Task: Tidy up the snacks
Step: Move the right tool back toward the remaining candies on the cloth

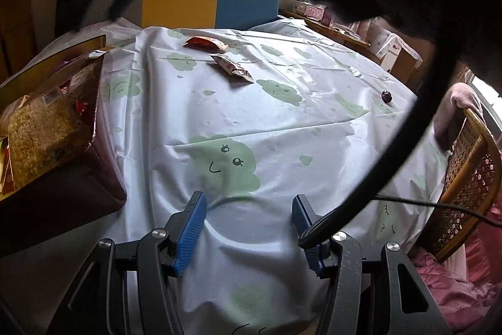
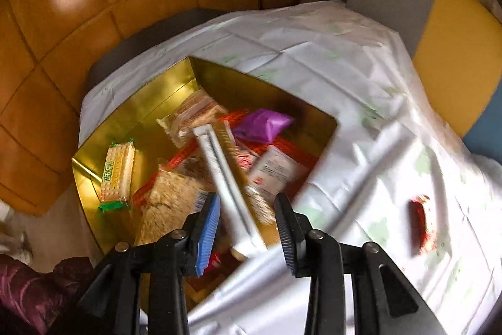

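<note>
Right wrist view: right gripper (image 2: 246,217) parted around long packet (image 2: 219,175), pads clear; box (image 2: 131,115) well filled, two packets (image 1: 233,68) left near table's far edge; left gripper (image 1: 249,211) half open, empty

Snack packets (image 2: 219,159) piled in box (image 2: 131,115) on worktop (image 1: 282,127); two packets (image 1: 232,66) farther back, beside box.

Left wrist view sits low over the surface (image 1: 282,121), facing across it past its own hand-held gripper (image 1: 249,211); gold box (image 1: 103,178) at left edge; right wrist view looks steeply down, close, into that box (image 2: 219,77); both share box, cloud-print cloth, red packet (image 1: 205,43).
</note>
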Motion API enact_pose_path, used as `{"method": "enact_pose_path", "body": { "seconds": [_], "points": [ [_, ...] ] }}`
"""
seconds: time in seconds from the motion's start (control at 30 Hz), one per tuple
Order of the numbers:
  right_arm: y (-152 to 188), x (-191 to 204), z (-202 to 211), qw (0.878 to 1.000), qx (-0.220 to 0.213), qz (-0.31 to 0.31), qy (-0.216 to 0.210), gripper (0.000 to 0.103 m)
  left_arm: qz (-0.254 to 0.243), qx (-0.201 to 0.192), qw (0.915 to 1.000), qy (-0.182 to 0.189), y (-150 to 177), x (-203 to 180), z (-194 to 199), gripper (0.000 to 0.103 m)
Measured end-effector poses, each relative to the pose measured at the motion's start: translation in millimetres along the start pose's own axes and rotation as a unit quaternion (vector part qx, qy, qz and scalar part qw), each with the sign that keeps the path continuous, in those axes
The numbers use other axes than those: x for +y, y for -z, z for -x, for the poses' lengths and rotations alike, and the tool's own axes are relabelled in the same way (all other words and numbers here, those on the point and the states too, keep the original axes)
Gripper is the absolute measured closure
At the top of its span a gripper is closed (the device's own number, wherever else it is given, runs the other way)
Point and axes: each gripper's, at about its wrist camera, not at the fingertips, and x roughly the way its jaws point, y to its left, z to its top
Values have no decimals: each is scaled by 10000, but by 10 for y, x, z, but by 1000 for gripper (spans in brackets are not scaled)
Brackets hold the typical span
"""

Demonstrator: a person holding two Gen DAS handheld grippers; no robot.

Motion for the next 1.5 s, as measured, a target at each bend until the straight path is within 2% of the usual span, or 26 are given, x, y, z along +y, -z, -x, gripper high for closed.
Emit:
{"method": "enact_pose_path", "body": {
  "seconds": [0.17,0.37,0.53,0.63,0.77,0.97,1.1,1.33,1.5],
  "points": [
    [357,-388,318,9980,-136,-538,297,67,-27,12,10000,-32,6,0,1,46],
    [941,-843,433,9907,168,-1164,678,67,-46,32,10000,-75,5,-12,-7,45],
    [1393,-1125,567,9819,240,-1629,935,67,-68,61,9999,-126,-5,-22,-29,45],
    [1614,-1267,619,9755,317,-1754,1287,67,-92,89,9998,-175,-15,-39,-39,45],
    [1853,-1513,688,9577,413,-1971,2054,66,-140,133,9995,-257,-23,-58,-45,45],
    [2036,-1807,669,9300,645,-2478,2638,66,-140,240,9988,-411,-49,-90,-55,44],
    [2056,-1865,570,9252,888,-2650,2567,66,-134,333,9980,-526,-79,-119,-75,44],
    [2059,-1816,465,9299,1123,-2532,2422,66,-95,411,9973,-608,-106,-125,-96,44],
    [2072,-1761,470,9310,1138,-2501,2402,66,-91,429,9970,-634,-112,-131,-102,44]
  ]
}}
